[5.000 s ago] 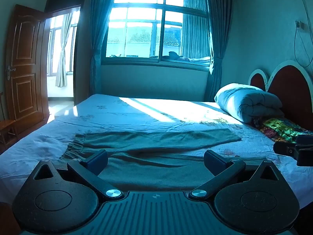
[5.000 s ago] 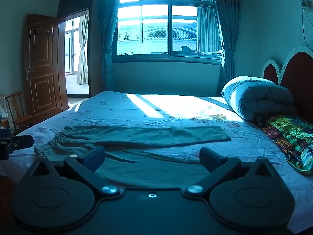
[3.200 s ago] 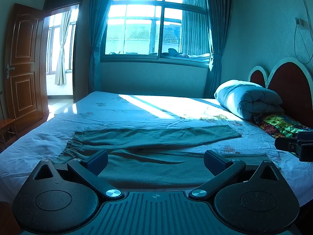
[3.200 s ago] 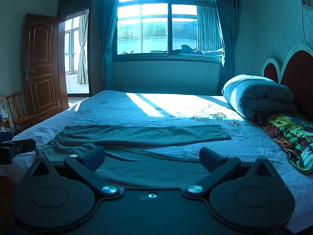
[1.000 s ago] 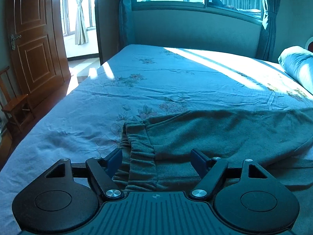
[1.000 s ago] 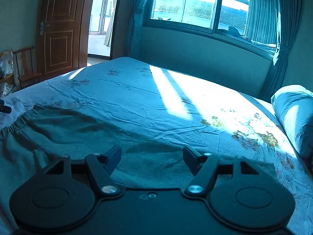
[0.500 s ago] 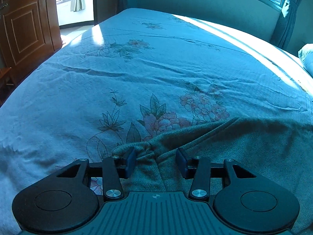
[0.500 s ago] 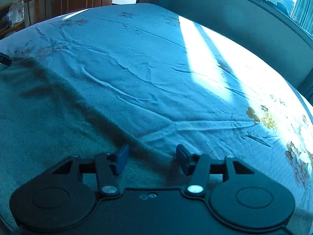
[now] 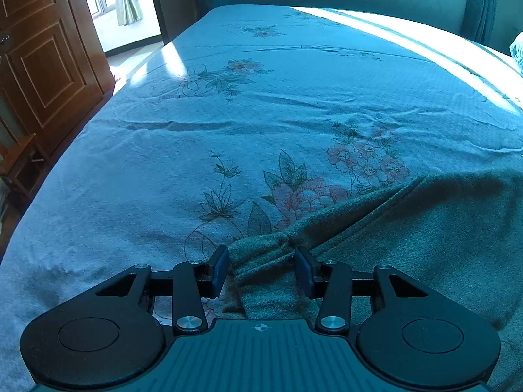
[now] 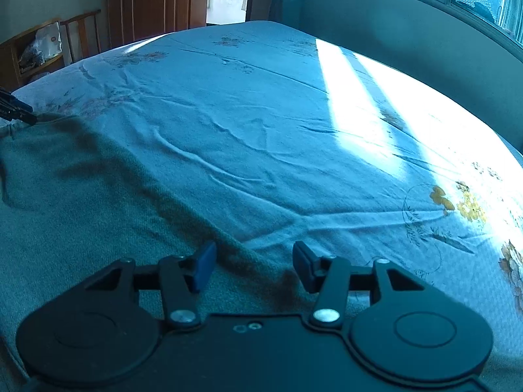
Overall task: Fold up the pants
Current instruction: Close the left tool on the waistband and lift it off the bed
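Dark green pants (image 9: 425, 228) lie spread on the flowered bed sheet (image 9: 228, 124). In the left wrist view their waistband corner is bunched up between the blue pads, and my left gripper (image 9: 262, 264) is shut on it. In the right wrist view the pants (image 10: 65, 212) cover the lower left, and their far edge runs diagonally between the pads. My right gripper (image 10: 254, 266) is closing, with its left pad over the cloth and its right pad over the sheet, neither pressing. The left gripper's fingers (image 10: 16, 111) show at the far left edge, at the waistband.
The bed sheet (image 10: 261, 114) stretches far ahead, with a sunlit strip (image 10: 359, 114) on the right. A wooden door (image 9: 42, 58) and a chair (image 9: 19, 163) stand left of the bed. Another chair (image 10: 81, 32) sits by the doorway.
Both grippers came down and forward from above the bed to the pants' far edge. Their jaws narrowed, the left one onto the waistband corner. Over the last half second they hardly moved.
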Demonstrator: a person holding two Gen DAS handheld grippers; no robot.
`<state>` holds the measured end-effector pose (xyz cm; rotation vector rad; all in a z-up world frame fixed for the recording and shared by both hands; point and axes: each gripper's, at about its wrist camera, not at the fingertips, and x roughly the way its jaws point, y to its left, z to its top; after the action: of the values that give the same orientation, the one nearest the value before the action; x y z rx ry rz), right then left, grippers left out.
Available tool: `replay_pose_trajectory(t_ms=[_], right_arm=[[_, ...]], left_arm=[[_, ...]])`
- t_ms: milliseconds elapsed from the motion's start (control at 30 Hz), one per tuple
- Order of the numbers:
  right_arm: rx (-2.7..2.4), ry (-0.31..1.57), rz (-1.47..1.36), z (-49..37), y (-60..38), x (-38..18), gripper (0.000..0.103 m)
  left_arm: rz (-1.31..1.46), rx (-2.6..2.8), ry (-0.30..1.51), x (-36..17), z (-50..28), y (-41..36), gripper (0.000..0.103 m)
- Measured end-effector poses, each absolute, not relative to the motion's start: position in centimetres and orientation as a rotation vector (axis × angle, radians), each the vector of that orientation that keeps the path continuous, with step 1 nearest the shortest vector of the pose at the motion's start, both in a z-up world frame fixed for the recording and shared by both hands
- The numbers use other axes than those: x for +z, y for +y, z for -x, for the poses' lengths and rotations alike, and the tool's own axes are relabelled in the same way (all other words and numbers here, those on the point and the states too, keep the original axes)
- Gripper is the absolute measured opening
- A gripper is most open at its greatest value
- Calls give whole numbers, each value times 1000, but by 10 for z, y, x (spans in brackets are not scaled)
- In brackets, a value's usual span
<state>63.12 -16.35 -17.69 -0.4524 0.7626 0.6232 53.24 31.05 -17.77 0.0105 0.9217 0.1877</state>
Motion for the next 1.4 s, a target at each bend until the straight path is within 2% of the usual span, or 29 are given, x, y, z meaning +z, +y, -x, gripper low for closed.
replay_pose_trajectory(t_ms=[100, 167, 267, 433, 500, 533, 567, 667, 767, 833, 933, 967, 1067, 1167, 1300, 1400], right_arm=[[629, 766, 495, -635, -158, -183, 45], [619, 769, 510, -638, -155, -186, 51], [675, 770, 467, -637, -160, -179, 44], [691, 809, 483, -639, -158, -193, 44], [703, 806, 475, -637, -155, -195, 25], [712, 801, 493, -634, -152, -195, 11], [706, 795, 534, -629, -147, -196, 5], [672, 797, 530, -627, -143, -193, 0], [639, 780, 448, -621, -150, -177, 0], [643, 735, 443, -604, -154, -159, 0], [665, 654, 458, -558, -165, -122, 0], [676, 629, 482, -537, -168, -112, 0], [731, 570, 524, -473, -176, -91, 0], [807, 551, 600, -404, -171, -95, 0], [806, 583, 653, -359, -158, -128, 0], [810, 633, 669, -352, -149, -152, 0]], left_arm=[[25, 194, 921, -180, -535, 315, 46], [-5, 204, 909, -177, -536, 307, 46], [-94, 215, 888, -171, -528, 303, 46], [37, 190, 915, -188, -548, 316, 47], [36, 191, 920, -200, -559, 309, 49], [-10, 178, 921, -204, -562, 302, 48], [-9, 150, 911, -205, -562, 300, 37], [29, 117, 885, -204, -563, 306, 33], [46, 94, 838, -198, -555, 311, 29], [15, 71, 738, -179, -537, 312, 21], [37, 12, 563, -145, -495, 328, 16], [36, -1, 524, -136, -480, 331, 0], [105, -51, 429, -116, -430, 345, 0], [168, -68, 404, -115, -376, 348, 0], [318, -72, 548, -137, -355, 347, 1], [355, -41, 575, -136, -363, 330, 5]])
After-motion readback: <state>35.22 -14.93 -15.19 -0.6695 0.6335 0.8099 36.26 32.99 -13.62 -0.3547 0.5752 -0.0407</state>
